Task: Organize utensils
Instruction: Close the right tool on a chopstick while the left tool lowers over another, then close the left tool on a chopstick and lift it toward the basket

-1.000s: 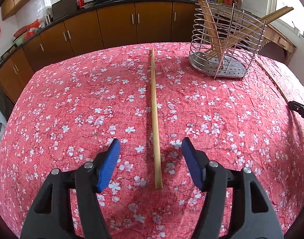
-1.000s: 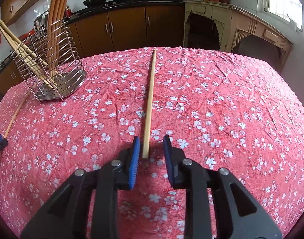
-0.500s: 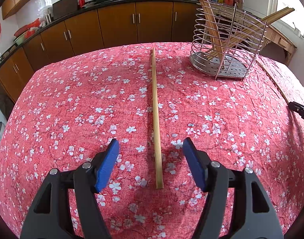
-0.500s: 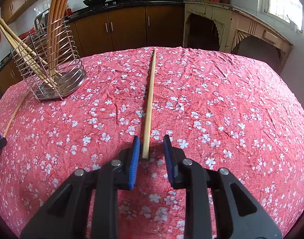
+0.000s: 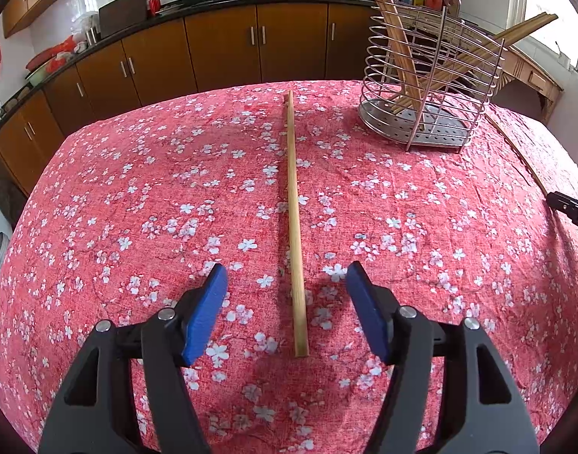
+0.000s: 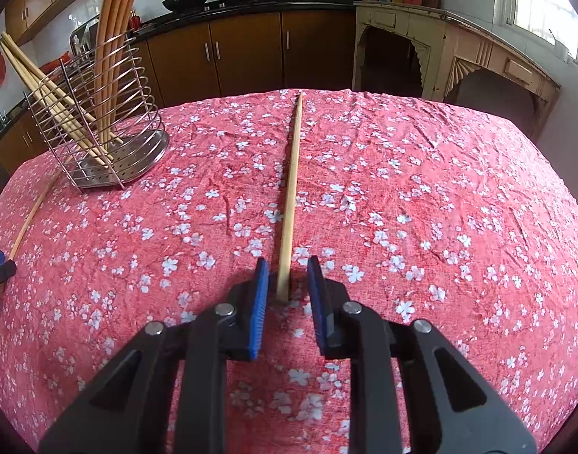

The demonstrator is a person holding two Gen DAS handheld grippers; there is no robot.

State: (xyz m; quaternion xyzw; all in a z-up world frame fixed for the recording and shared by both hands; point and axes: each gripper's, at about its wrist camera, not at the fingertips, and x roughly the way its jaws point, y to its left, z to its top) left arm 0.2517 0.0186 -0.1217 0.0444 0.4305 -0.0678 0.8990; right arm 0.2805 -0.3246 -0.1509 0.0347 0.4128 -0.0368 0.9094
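1. The left hand-held gripper (image 5: 287, 291) is spread wide, its blue pads either side of a chopstick (image 5: 294, 223) without touching it.
2. The right hand-held gripper (image 6: 287, 283) is narrowly parted around another chopstick's (image 6: 290, 196) near end, gripping nothing.
3. Both chopsticks lie flat on the counter (image 5: 118, 196), near the wire utensil rack (image 5: 421, 113).
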